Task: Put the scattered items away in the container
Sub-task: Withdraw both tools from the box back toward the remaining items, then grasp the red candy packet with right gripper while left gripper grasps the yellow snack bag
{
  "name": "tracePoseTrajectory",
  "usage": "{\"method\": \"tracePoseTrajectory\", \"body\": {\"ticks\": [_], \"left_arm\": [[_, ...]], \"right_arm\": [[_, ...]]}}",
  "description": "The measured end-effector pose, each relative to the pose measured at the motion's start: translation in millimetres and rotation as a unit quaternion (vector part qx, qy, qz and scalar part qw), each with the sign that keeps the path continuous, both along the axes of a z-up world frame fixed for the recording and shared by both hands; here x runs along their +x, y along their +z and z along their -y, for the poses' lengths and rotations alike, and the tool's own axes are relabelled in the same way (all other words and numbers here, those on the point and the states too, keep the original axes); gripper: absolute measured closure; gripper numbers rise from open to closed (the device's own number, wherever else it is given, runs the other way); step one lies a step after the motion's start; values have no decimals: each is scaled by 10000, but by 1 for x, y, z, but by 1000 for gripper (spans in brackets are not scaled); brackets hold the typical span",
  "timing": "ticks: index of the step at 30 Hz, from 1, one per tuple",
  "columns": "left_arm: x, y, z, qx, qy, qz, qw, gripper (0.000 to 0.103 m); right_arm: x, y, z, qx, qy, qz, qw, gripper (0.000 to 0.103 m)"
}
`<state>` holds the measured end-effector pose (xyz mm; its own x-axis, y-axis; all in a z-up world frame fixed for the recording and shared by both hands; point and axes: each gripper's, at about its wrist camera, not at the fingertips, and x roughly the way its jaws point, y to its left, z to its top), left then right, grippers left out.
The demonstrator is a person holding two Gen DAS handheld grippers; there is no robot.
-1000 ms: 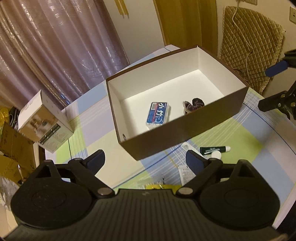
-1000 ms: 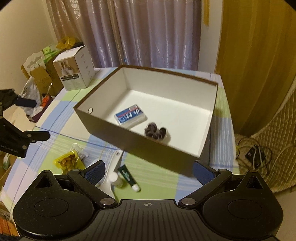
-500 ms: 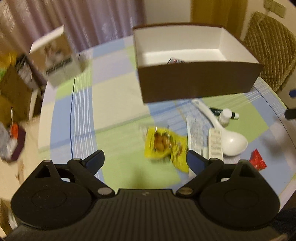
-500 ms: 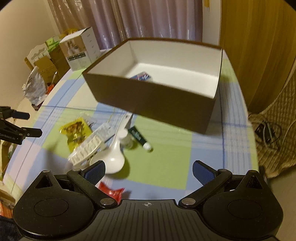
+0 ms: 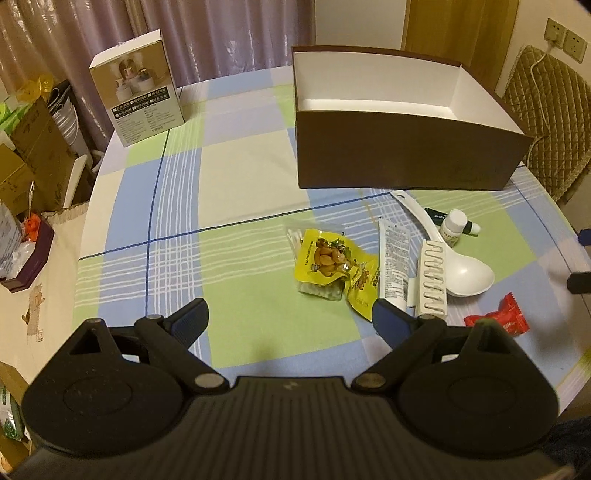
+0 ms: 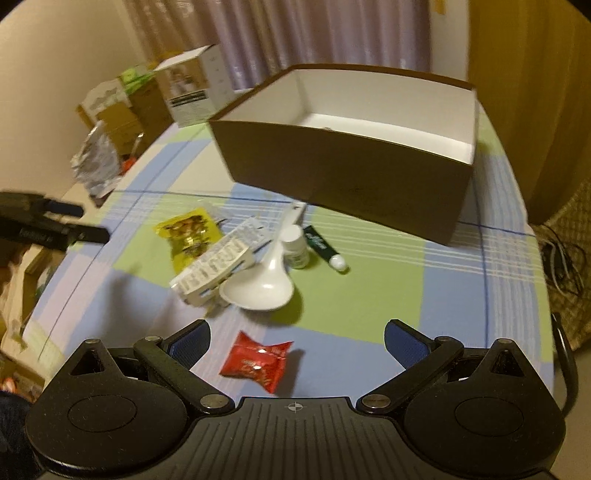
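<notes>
At ten o'clock in the left wrist view a printed carton (image 5: 138, 88) stands on the checked tablecloth (image 5: 240, 177) before mauve curtains (image 5: 221, 33). Centre: yellow snack packet (image 5: 327, 258), white tube (image 5: 393, 266), ribbed clip (image 5: 433, 278), spoon (image 5: 448, 258), small bottle (image 5: 453, 227); red sweet (image 5: 496, 319) at four o'clock. The brown box (image 5: 406, 158) sits at one o'clock. Left gripper (image 5: 290, 319) and right gripper (image 6: 297, 338) both gape wide, holding nothing.
</notes>
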<state>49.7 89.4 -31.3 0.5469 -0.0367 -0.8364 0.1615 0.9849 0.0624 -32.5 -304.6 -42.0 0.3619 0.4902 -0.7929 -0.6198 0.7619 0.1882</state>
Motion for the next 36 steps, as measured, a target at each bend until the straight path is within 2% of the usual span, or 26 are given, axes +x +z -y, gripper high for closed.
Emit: {"method": "tracePoseTrajectory", "body": {"ticks": [9,14,17,23,26,28,29,32,36], "left_arm": [[-3,-6,-3,-6,-6,-81,10000,10],[-7,-11,-8,-8,81,-169,9998,10],[-9,-14,-11,8,114,-207,9997,10],[-14,-20,-20,-8,255,-306,9992,10],[-15,-24,-24,-31,317,-369,9988,10],[-15,-26,-26,-74,344,-393,9986,10],[-15,-28,-26,-109,353,-397,9985,10],[-13,-30,-26,-300,334,-321,9985,12],[-3,-37,-22,-883,268,-209,9955,21]], "right_arm": [[-16,-26,-20,-146,939,102,9954,0],[-23,-46,-38,-440,1676,341,9843,0],[-27,-60,-50,-734,2240,470,9707,24],[-30,-78,-62,-1169,2827,821,9485,24],[-27,-87,-67,-1373,3046,808,9391,56],[-23,-89,-66,-1314,2942,721,9439,57],[-21,-89,-65,-1304,2851,682,9471,65],[-17,-88,-55,-1227,2425,473,9612,66],[-10,-85,-35,-1179,1770,231,9768,66]]}}
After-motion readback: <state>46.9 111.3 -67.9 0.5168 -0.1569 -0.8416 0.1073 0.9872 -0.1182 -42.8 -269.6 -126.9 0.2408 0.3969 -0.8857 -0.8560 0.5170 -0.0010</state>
